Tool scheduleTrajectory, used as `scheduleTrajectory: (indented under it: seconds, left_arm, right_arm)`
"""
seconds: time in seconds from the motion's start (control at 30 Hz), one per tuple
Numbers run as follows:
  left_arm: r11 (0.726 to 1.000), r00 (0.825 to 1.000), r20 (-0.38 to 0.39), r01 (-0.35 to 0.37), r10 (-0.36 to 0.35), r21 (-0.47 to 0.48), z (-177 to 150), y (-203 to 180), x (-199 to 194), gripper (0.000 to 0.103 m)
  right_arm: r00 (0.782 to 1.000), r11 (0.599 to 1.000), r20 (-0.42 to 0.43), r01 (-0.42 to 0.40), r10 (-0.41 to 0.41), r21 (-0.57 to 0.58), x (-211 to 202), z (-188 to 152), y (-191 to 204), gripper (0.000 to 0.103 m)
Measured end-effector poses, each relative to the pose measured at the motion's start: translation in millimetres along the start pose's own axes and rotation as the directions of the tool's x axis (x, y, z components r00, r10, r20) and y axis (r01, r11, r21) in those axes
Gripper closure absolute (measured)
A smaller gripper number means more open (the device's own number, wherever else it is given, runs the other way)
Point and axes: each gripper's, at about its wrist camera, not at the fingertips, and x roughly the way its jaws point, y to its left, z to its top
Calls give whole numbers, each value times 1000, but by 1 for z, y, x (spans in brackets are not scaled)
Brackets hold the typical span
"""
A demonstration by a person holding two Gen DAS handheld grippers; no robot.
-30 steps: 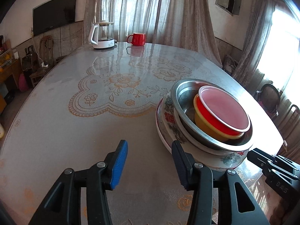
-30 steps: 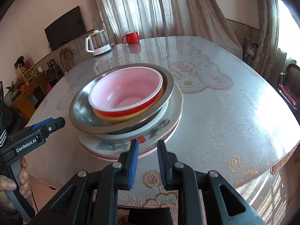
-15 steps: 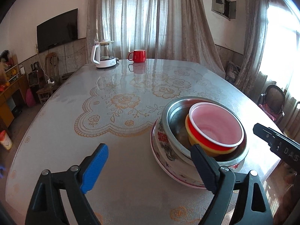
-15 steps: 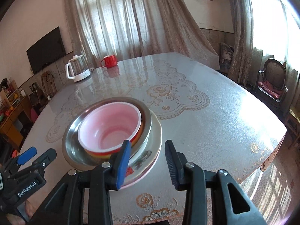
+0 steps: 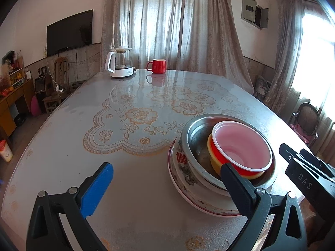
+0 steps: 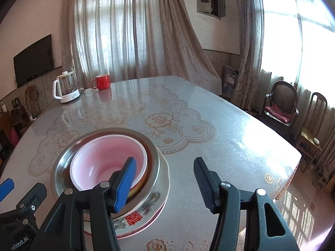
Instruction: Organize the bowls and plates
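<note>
Both grippers have widened and backed off; left gripper (image 5: 166, 187) and right gripper (image 6: 165, 184) hold nothing, jaws apart. Nested stack sits near table edge (image 6: 278, 146): red bowl (image 5: 240, 152) inside steel basin (image 5: 192, 140) on floral plate (image 6: 146, 211). Risk: I nudge it off.
</note>
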Motion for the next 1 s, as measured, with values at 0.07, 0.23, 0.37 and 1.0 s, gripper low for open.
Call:
scheduleTrajectory:
  seconds: [0.07,0.23,0.37,1.0]
  left_arm:
    - [1000,1000,8,-25,25,4,-1,-2,-1,0]
    - [996,996,30,-79,78,27,-3,-11,-4,0]
    - [996,996,15,-83,83,8,-5,-11,-4,0]
    - [996,996,12,-86,86,4,-7,-10,-5,0]
  right_arm:
    - [1000,1000,-10,9,-9,-6,1,-3,0,45]
    - [1000,1000,-24,-2,1,-26,0,-10,4,45]
    - [1000,999,-20,-9,8,-36,-2,-13,8,45]
    - [999,999,-26,-35,34,-39,-3,-14,12,45]
